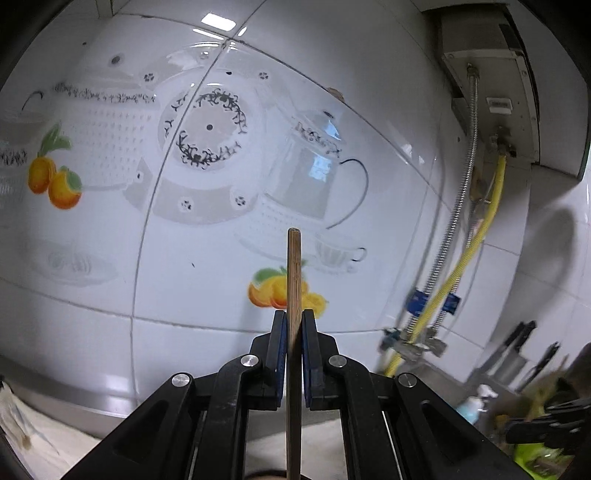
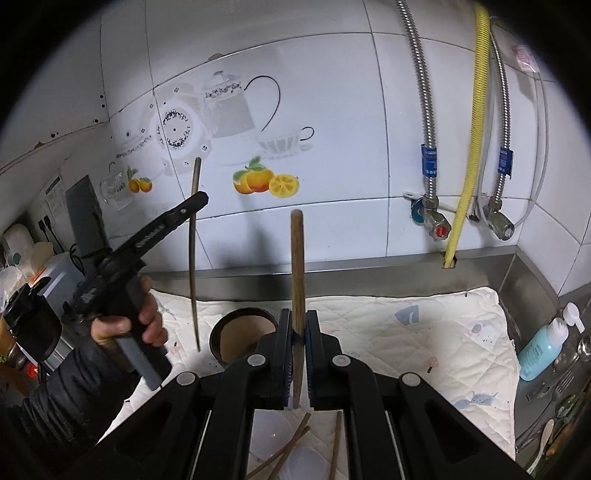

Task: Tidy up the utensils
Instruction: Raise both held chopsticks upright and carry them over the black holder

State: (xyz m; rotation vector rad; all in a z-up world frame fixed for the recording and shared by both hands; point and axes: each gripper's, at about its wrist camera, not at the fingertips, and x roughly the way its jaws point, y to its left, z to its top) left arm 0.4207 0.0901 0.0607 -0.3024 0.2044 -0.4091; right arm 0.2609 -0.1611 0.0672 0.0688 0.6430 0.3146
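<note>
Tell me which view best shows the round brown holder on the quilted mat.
Right wrist view: the brown holder stands on the quilted mat, its open rim visible just beyond the right hand-held gripper. The left wrist view faces the tiled wall and misses it.

A glossy white tiled wall (image 2: 332, 110), printed with teapots, cups and oranges (image 2: 264, 181), reflects an overhead light (image 1: 218, 21). Braided steel hoses (image 2: 419, 81) and a yellow hose (image 2: 476, 110) run down to valves (image 2: 437, 225) above a steel surface (image 2: 369, 267) covered by a quilted white cloth (image 2: 424, 332).
</note>
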